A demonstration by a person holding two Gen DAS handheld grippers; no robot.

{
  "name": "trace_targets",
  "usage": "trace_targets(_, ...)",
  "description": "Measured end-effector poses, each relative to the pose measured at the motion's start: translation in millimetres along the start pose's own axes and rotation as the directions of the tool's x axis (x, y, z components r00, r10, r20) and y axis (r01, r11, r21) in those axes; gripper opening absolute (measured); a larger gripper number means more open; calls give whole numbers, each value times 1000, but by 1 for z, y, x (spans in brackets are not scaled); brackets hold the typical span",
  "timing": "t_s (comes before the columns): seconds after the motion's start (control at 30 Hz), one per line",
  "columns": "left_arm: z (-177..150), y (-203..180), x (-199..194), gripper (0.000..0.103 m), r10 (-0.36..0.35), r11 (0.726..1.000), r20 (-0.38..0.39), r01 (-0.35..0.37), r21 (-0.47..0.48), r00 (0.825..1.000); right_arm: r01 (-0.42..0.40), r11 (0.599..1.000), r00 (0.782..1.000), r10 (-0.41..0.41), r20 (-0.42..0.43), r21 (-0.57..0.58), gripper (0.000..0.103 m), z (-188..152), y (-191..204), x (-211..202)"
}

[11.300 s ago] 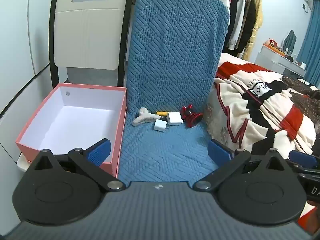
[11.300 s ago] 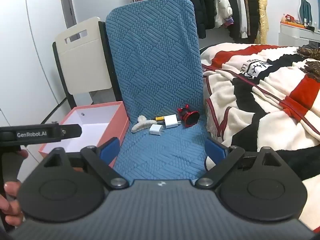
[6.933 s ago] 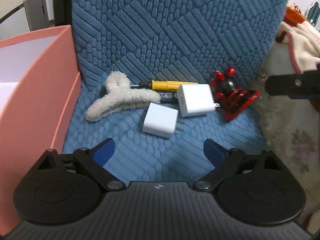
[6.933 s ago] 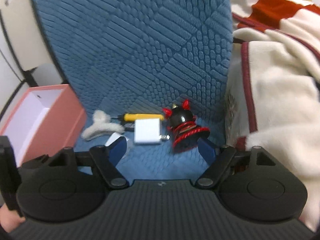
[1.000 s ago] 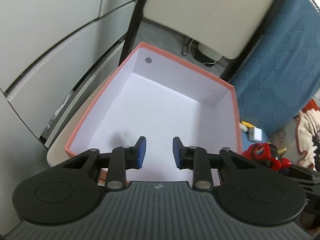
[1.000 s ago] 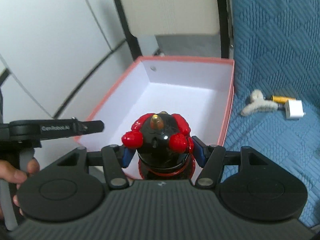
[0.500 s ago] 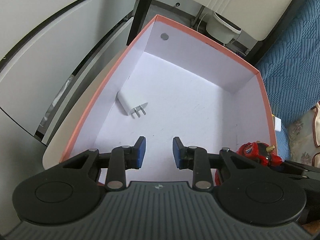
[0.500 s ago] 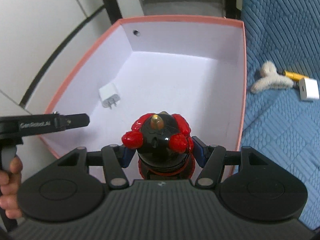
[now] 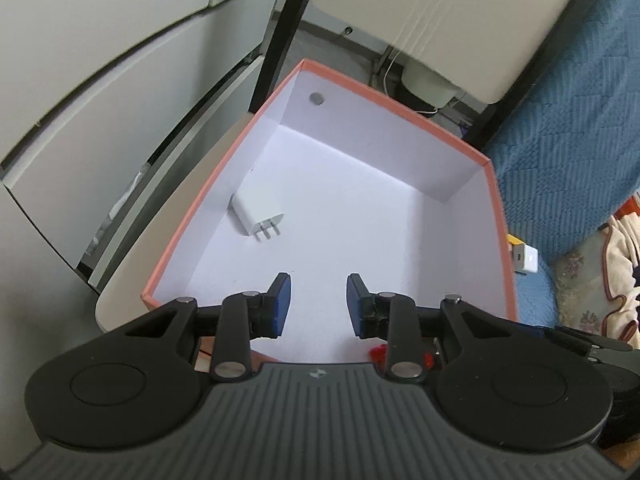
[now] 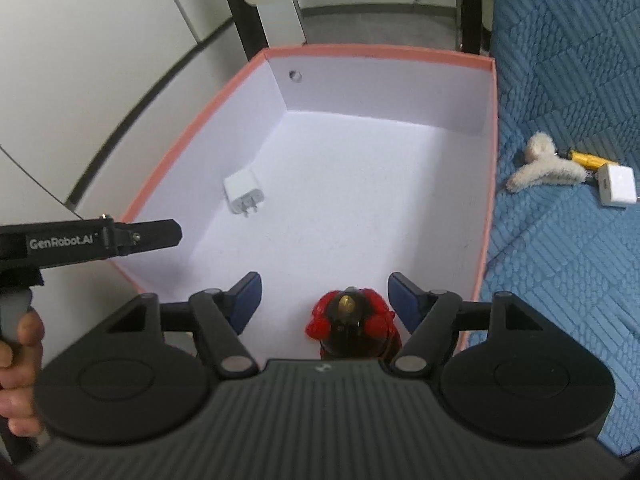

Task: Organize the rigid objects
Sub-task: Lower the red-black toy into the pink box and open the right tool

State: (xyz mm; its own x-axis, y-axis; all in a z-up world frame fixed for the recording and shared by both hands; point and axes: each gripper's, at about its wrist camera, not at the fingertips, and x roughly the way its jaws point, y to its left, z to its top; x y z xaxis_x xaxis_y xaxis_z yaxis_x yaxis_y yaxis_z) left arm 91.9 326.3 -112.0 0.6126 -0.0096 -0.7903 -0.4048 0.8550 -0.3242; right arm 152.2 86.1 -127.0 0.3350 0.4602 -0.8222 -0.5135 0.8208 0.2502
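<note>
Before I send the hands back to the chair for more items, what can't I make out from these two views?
- Red toy: its lower half is hidden behind the right gripper body; whether it rests on the box floor cannot be told.
- Same toy, left view: only a red sliver behind the left gripper.
- Yellow tool: partly covered by the white charger and fuzzy clip.
- Chair seat: cut off by the right edge.

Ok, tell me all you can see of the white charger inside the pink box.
The white charger is a small glossy plastic cube with rounded edges. It lies on its side on the pink box floor, near the left wall, metal prongs pointing toward the cameras. Neither claw touches it; it sits apart from the red toy.
</note>
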Motion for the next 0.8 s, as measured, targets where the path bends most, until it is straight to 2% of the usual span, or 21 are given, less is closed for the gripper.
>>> trace_targets(0.43,-25,-57,-72,35,-60,996,98,53,68,993,25,1000,986,-25,163,-1,72,-23,-15,-95)
trace_targets(0.8,-65,-104,-111,35,-116,985,115,100,139,987,71,997,963,-72,260,12,72,-61,-40,-160)
